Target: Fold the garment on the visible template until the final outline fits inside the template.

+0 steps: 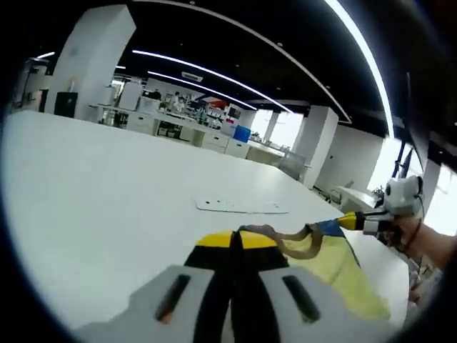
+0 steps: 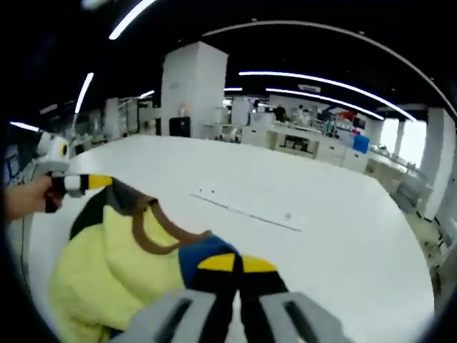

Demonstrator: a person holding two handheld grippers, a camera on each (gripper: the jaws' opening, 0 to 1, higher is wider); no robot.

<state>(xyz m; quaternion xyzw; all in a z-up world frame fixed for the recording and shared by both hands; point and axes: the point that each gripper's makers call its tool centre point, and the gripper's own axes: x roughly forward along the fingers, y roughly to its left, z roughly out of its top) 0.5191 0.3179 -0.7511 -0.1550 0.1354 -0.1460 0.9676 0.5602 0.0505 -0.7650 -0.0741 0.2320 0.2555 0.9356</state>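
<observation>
In the left gripper view my left gripper (image 1: 235, 241) is clamped on the yellow garment (image 1: 335, 268), held above the white table (image 1: 100, 207); my right gripper (image 1: 350, 221) pinches its far corner; the template (image 1: 241, 206) lies beyond. In the right gripper view my right gripper (image 2: 235, 264) grips the garment (image 2: 107, 264); the left gripper (image 2: 89, 183) holds the other end; the template (image 2: 246, 204) lies ahead.

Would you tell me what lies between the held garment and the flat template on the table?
Bare white table; in the right gripper view nothing sits between the garment and the template.
</observation>
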